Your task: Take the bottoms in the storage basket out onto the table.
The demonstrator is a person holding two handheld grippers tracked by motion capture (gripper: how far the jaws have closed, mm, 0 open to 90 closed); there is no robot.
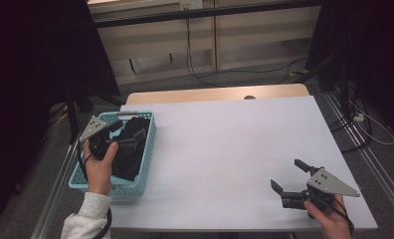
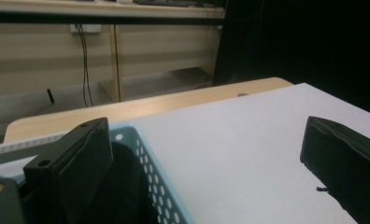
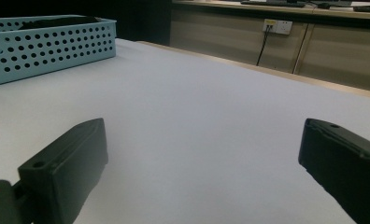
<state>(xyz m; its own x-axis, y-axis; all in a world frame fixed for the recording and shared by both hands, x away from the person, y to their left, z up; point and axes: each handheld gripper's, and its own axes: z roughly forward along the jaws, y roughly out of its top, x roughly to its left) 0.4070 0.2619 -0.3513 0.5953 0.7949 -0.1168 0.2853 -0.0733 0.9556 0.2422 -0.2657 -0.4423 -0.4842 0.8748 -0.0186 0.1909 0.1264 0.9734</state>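
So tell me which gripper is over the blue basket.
The left gripper, hovering open above the blue basket of dark cloth; the right gripper sits over bare white table.

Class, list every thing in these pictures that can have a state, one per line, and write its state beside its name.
Left gripper: open, holding nothing, held over the basket.
Right gripper: open, empty, held low over the table's near right corner.
Blue basket: upright at the table's left edge, holding dark cloth.
Dark cloth: crumpled inside the basket.
White table: bare apart from the basket.
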